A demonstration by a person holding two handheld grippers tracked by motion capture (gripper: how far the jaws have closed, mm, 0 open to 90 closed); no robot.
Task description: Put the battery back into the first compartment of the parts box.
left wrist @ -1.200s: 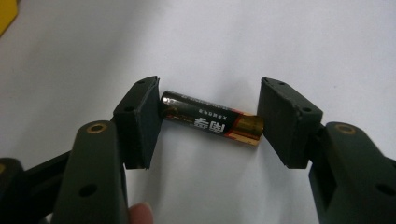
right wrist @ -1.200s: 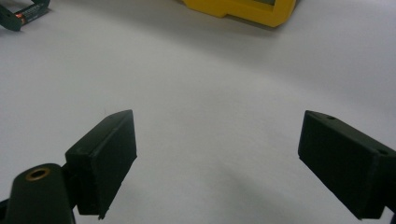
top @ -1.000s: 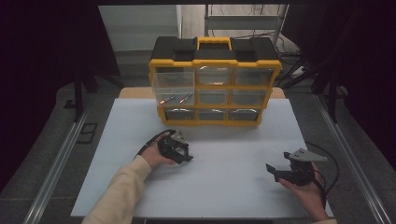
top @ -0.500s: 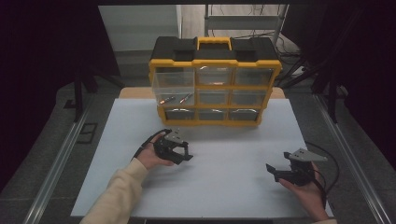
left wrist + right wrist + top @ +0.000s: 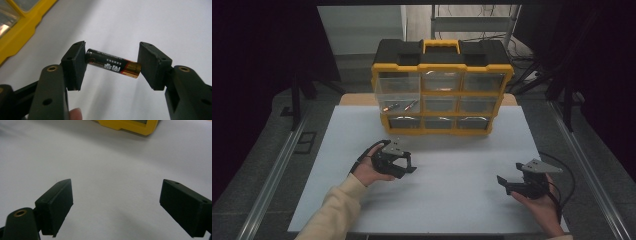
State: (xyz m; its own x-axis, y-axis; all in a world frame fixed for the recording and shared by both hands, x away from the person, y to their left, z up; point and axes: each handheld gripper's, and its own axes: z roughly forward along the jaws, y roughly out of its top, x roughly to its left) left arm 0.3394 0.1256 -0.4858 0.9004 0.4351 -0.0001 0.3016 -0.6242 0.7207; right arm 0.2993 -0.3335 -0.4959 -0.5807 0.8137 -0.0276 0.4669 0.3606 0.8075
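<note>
A black and gold battery (image 5: pixel 112 66) is clamped end to end between the pads of my left gripper (image 5: pixel 112 65), lifted off the white mat. In the high view that left gripper (image 5: pixel 404 167) hovers left of the mat's centre, jaws pointing right. My right gripper (image 5: pixel 503 183) rests low at the mat's front right, held in a hand. Its jaws stand wide apart over bare mat in the right gripper view, with nothing between the right gripper's (image 5: pixel 116 205) pads. A yellow and black drawer organiser (image 5: pixel 442 87) stands at the back; its upper left drawer (image 5: pixel 398 95) is pulled out.
The white mat (image 5: pixel 452 200) covers the table top. Small metal parts lie in the pulled-out drawer. Metal rails run along both sides of the table. The organiser's yellow frame (image 5: pixel 22 27) shows at the upper left of the left gripper view.
My left gripper has moved right and risen slightly with the battery in it. The right gripper has stayed where it was.
</note>
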